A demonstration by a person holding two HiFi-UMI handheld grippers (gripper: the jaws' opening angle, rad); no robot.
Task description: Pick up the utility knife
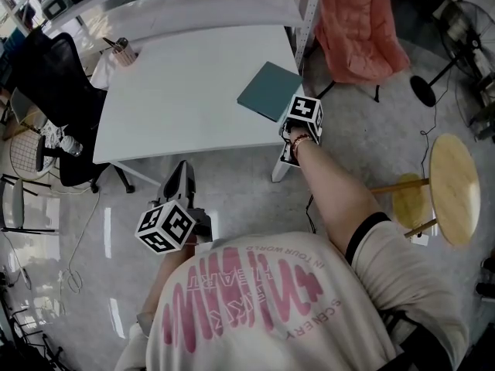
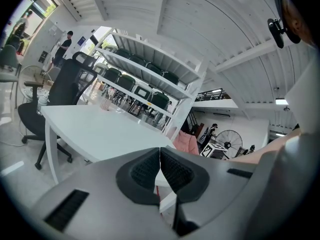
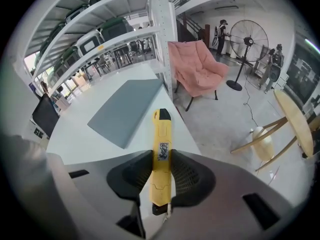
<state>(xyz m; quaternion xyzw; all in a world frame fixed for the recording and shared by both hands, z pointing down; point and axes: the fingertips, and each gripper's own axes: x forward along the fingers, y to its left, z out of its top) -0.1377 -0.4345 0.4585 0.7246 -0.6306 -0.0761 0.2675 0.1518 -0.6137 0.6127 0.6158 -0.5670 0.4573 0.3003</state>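
Observation:
The utility knife [image 3: 161, 154] is yellow with black ends and a small printed label. In the right gripper view it sits lengthwise between the black pads [image 3: 186, 176], its tip pointing away over the near right corner of the white table [image 3: 105, 149]. My right gripper [image 3: 161, 176] is shut on it. From the head view the right gripper [image 1: 300, 122] hangs above that table corner, the knife hidden under its marker cube. My left gripper [image 1: 179, 185] is held low over the floor in front of the table [image 1: 178, 91], its jaws [image 2: 160, 173] shut with nothing between them.
A grey-green mat [image 1: 270, 90] lies on the table by the right gripper; a pink cup [image 1: 122, 52] stands at the far left corner. A black office chair [image 1: 46, 76] is at the left, a pink chair [image 1: 360, 29] and round wooden stools [image 1: 452, 188] at the right.

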